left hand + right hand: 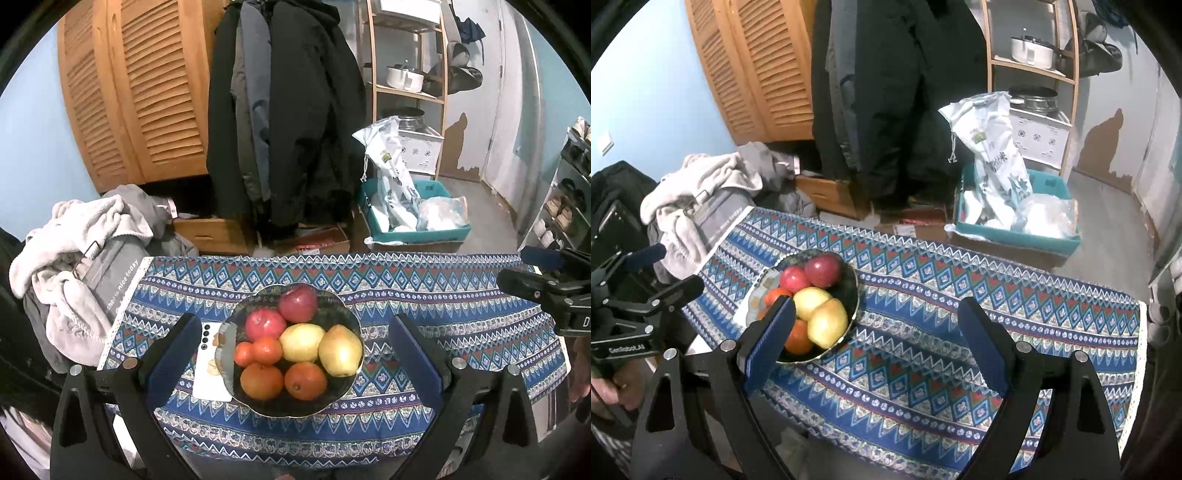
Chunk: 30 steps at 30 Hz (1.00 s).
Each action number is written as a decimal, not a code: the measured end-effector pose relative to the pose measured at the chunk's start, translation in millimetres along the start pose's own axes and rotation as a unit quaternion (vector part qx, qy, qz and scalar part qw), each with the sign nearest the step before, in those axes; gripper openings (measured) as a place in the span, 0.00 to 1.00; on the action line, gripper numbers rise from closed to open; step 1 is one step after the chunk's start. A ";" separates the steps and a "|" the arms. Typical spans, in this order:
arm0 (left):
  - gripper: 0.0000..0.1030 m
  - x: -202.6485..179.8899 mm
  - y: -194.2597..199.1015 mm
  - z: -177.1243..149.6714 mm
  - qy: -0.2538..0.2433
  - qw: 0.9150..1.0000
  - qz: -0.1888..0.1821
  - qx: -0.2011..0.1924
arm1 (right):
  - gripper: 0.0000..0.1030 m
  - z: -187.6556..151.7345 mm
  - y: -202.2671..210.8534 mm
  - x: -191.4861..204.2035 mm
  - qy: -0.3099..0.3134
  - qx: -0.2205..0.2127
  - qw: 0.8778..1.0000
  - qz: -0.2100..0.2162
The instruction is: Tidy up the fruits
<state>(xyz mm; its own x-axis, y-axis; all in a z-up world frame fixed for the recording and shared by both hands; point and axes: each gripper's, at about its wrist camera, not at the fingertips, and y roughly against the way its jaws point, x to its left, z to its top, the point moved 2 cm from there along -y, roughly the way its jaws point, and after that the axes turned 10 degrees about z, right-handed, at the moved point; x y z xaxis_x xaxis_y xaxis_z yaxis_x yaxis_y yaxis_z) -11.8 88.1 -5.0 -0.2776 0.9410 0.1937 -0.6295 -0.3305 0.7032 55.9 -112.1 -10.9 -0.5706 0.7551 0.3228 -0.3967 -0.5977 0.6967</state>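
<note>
A dark scalloped bowl (pixel 334 397) stands on the blue patterned tablecloth (pixel 443 302), filled with two red apples (pixel 298 302), two yellow pears (pixel 340 350) and several oranges (pixel 305 380). My left gripper (pixel 295 325) hangs above and in front of the bowl, open, its fingers wide on either side and holding nothing. In the right wrist view the same bowl (pixel 849 299) sits left of centre. My right gripper (pixel 877 308) is open over bare cloth (pixel 923 369) to the bowl's right, with its left finger (pixel 772 339) overlapping the bowl's near edge.
A white phone (pixel 207 373) lies on the cloth under the bowl's left rim. A heap of grey and white laundry (pixel 77 254) sits off the table's left end. Behind are hanging coats (pixel 288 110), a teal crate with bags (pixel 413 214) and wooden shelves (pixel 410 74).
</note>
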 end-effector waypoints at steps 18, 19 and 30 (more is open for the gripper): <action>0.99 -3.4 -0.8 -1.6 -0.004 1.000 -0.003 0.005 | 0.86 -2.1 2.4 0.2 -0.002 0.000 1.000 0.001; 0.99 -3.8 -0.6 -1.7 -0.004 1.000 -0.003 0.005 | 0.86 -2.1 2.3 0.2 -0.002 0.000 1.000 0.002; 0.99 -6.0 0.2 -1.4 -0.005 1.000 -0.008 0.006 | 0.86 -2.0 1.9 3.0 0.002 0.006 1.000 0.006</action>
<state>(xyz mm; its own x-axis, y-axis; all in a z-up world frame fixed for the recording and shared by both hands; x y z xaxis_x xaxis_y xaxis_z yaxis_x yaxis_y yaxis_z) -11.3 82.4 -7.0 -0.2611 0.9466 0.1890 -0.6247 -0.3149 0.7145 52.0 -111.5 -9.9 -0.5780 0.7465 0.3295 -0.3814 -0.6041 0.6997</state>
